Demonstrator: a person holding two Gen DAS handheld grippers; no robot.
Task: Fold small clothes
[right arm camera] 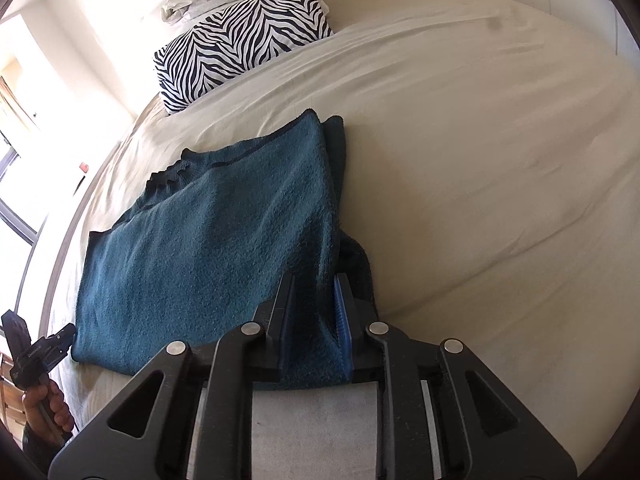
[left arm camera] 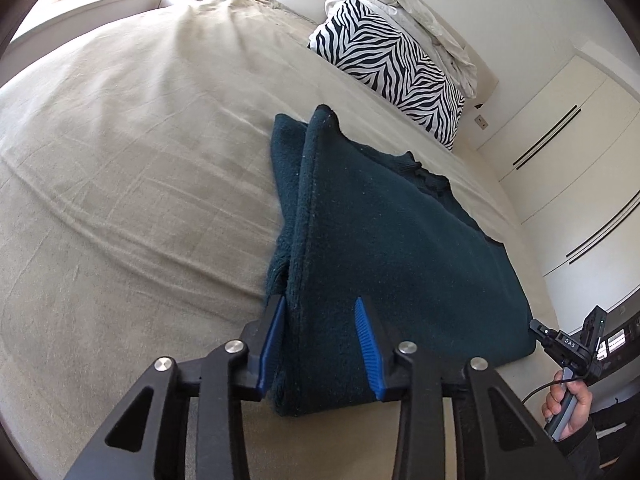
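Note:
A dark teal fleece sweater (left arm camera: 400, 240) lies folded on the bed, its collar at the far side. My left gripper (left arm camera: 320, 300) stands over its near left edge. The raised fold runs up between the blue pads; the left pad (left arm camera: 274, 344) touches it, the right pad rests on the flat cloth, and the jaws stand apart. In the right wrist view the sweater (right arm camera: 208, 240) bunches up into my right gripper (right arm camera: 316, 280), whose pads press the cloth from both sides. Each view also shows the other gripper at the sweater's near corner: the right gripper (left arm camera: 536, 326) and the left gripper (right arm camera: 68, 334).
The beige sheet of the bed (left arm camera: 140, 160) spreads wide to the left. A zebra-striped pillow (left arm camera: 384, 60) with crumpled white bedding (left arm camera: 424, 12) lies at the headboard. White wardrobe doors (left arm camera: 560, 140) stand beyond the bed's right side. A bright window (right arm camera: 16, 184) is on the other side.

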